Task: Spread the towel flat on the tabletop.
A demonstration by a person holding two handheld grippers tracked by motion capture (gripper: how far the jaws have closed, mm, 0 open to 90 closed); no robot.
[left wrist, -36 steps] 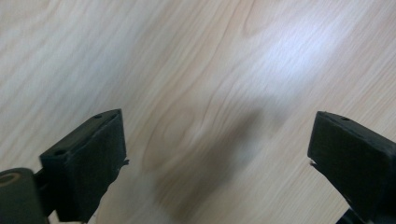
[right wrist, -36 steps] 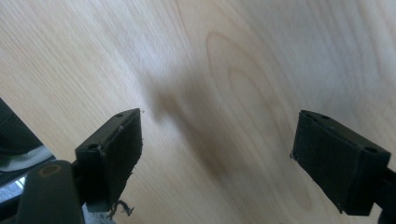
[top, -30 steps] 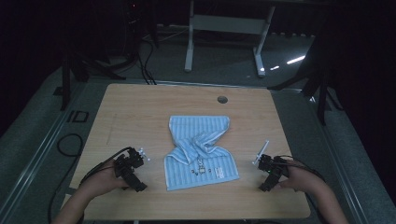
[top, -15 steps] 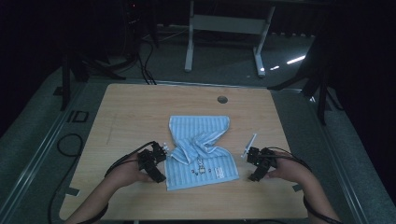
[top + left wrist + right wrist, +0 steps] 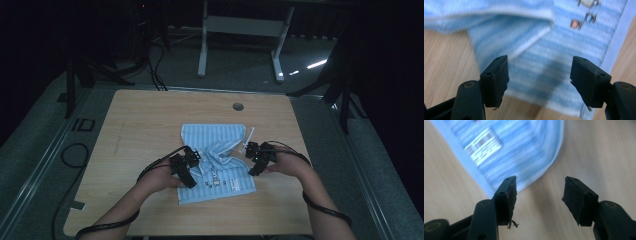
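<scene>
A light blue striped towel (image 5: 215,150) lies rumpled in the middle of the wooden table (image 5: 145,120), its upper part bunched and folded over. My left gripper (image 5: 186,165) sits at the towel's left edge, jaws open; in the left gripper view the striped cloth (image 5: 544,65) and a folded flap lie between and beyond the jaws (image 5: 539,77). My right gripper (image 5: 256,159) is at the towel's right edge, also open. In the right gripper view (image 5: 539,195) the towel corner (image 5: 524,152) with a white label (image 5: 482,148) lies just ahead, bare wood between the jaws.
A round cable hole (image 5: 238,106) sits near the table's far edge. A small white stick-like item (image 5: 249,135) lies by the towel's right side. Cables (image 5: 155,55) and a desk frame (image 5: 240,30) stand on the dark floor beyond the table.
Both grippers have moved inward from the table's front corners to the towel's left and right edges. The towel has not visibly shifted.
</scene>
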